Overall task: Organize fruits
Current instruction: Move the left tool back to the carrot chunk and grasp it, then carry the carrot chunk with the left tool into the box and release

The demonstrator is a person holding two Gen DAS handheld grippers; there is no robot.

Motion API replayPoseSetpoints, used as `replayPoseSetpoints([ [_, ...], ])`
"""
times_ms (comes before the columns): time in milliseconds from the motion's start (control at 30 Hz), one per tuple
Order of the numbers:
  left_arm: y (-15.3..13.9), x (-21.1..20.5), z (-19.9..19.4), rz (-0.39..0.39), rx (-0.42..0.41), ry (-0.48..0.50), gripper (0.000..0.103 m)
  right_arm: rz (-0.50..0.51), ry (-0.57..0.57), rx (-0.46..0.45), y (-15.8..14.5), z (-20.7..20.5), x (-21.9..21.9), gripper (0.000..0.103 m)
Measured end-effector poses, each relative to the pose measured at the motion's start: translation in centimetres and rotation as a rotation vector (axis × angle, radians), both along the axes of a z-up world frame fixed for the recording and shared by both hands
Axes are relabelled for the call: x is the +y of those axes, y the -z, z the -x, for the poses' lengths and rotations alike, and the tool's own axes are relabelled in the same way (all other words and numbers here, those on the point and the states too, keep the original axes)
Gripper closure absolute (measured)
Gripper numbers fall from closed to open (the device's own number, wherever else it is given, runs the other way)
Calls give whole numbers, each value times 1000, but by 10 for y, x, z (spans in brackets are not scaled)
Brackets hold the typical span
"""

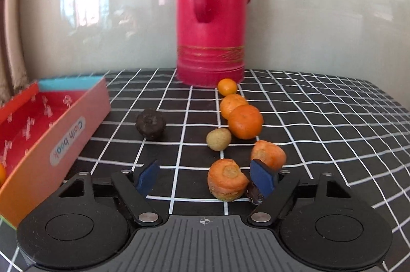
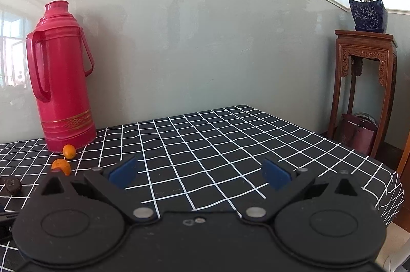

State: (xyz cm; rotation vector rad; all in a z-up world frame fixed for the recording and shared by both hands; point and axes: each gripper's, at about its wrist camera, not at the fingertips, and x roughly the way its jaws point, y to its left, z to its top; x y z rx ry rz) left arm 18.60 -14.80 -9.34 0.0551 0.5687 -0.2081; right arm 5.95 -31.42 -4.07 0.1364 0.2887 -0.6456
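Observation:
My left gripper [image 1: 206, 176] is open low over the checked tablecloth [image 1: 320, 118]. An orange carrot chunk [image 1: 226, 179] lies between its blue pads, close to the right pad [image 1: 262, 176]. A second carrot chunk [image 1: 269, 154] lies just behind that pad. Beyond lie two mandarins [image 1: 245, 121], [image 1: 232, 105], a small kumquat [image 1: 227, 86], a pale round fruit [image 1: 218, 138] and a dark wrinkled fruit [image 1: 150, 123]. An open red box [image 1: 51, 128] stands at the left. My right gripper [image 2: 200, 172] is open and empty over bare cloth.
A tall red thermos [image 1: 211, 13] stands at the back by the wall; it also shows in the right wrist view [image 2: 61, 77]. A small dark piece [image 1: 255, 195] lies under my left gripper's right finger. A wooden plant stand [image 2: 364, 90] stands beyond the table's right edge.

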Motion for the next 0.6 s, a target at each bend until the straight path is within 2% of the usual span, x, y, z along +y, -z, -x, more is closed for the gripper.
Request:
replayPoseSetpoints([
  [133, 1, 3, -2, 30, 30, -5, 35, -17, -10, 3, 1, 0, 0, 6],
  [200, 1, 1, 2, 1, 19, -2, 39, -18, -17, 4, 1, -1, 1, 6],
  [233, 2, 0, 2, -20, 24, -7, 44, -18, -21, 4, 1, -1, 2, 6],
  [300, 7, 6, -3, -14, 70, -20, 50, -19, -26, 6, 1, -2, 2, 6],
  [533, 8, 6, -4, -46, 56, -33, 52, -33, -50, 10, 3, -4, 3, 6],
  [600, 8, 5, -4, -47, 53, -24, 58, -31, -56, 10, 3, -3, 4, 6],
])
